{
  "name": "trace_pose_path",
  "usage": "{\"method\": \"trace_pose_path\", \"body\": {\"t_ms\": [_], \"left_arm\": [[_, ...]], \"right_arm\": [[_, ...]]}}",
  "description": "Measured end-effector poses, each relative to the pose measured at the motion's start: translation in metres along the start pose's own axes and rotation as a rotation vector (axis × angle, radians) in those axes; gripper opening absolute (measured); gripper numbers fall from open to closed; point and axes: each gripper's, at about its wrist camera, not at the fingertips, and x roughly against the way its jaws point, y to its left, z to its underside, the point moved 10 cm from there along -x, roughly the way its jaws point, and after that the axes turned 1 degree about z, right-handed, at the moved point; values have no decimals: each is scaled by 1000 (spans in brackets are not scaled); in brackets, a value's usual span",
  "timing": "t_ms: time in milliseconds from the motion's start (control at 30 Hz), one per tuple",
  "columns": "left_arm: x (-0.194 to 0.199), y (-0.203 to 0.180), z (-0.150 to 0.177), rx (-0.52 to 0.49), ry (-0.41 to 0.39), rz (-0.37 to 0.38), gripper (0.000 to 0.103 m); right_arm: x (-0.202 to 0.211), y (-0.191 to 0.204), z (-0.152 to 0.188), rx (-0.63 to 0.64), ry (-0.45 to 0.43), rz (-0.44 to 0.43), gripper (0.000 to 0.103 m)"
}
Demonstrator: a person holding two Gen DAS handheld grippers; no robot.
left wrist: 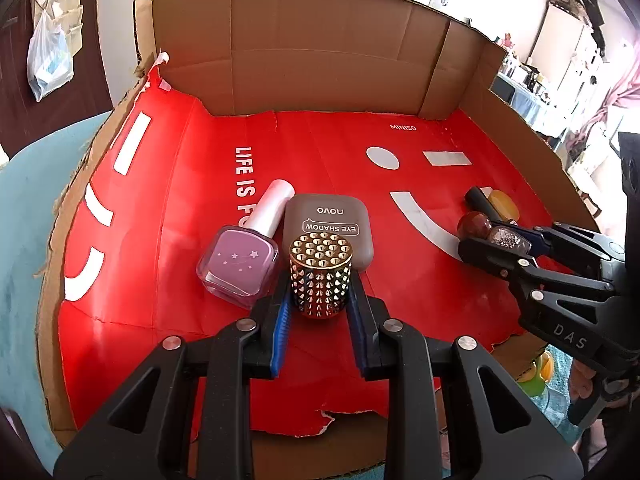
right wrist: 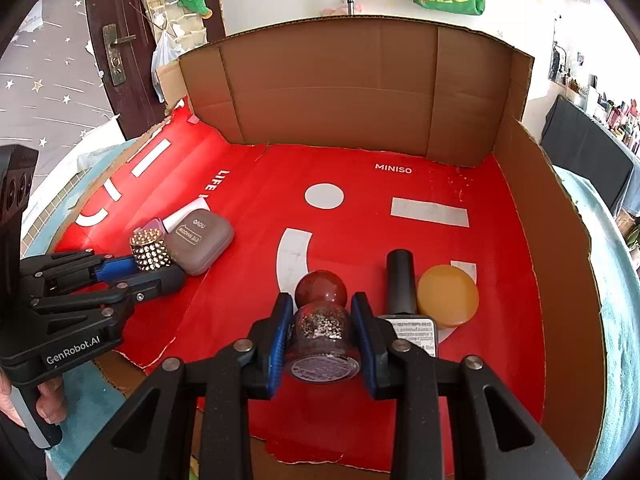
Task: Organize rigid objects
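My left gripper (left wrist: 321, 304) is clamped on the studded gold cylinder (left wrist: 321, 274), pads tight on both sides, cylinder upright on the red MINISO sheet (left wrist: 180, 184). Just behind it, touching or nearly, sits the grey novo eye shadow case (left wrist: 330, 222). To its left lies the lilac nail polish btl (left wrist: 239, 266) w/ white cap pointing away, cap end beside the case.

My right gripper (right wrist: 323, 340) is closed on the glitter nail polish btl (right wrist: 324, 330), dark red ball cap (right wrist: 320, 289) pointing away from me, base label toward the cam. It's tilted over, not upright; can't tell if it touches the sheet. Just right of it lies a black-capped btl (right wrist: 401, 280) w/ white label facing up, and next to that an amber round disc (right wrist: 448, 296), flat on the sheet.

Both groups well apart, left cluster vs right cluster. Brown cardboard wall (right wrist: 328, 88) stands at the back and right side. A hand (right wrist: 50, 402) grips the left gripper's handle in the right wrist view.
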Motion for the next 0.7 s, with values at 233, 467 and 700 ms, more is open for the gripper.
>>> {"method": "trace_pose_path", "body": {"t_ms": [233, 467, 700], "left_arm": [[0, 1, 0, 0, 2, -4, 24], [-1, -1, 0, -8, 2, -17, 24], [-1, -1, 0, -7, 4, -21, 24]], "right_arm": [[0, 1, 1, 5, 3, 0, 33], [-1, 2, 0, 6, 6, -7, 33], [0, 3, 1, 5, 7, -15, 33]]}}
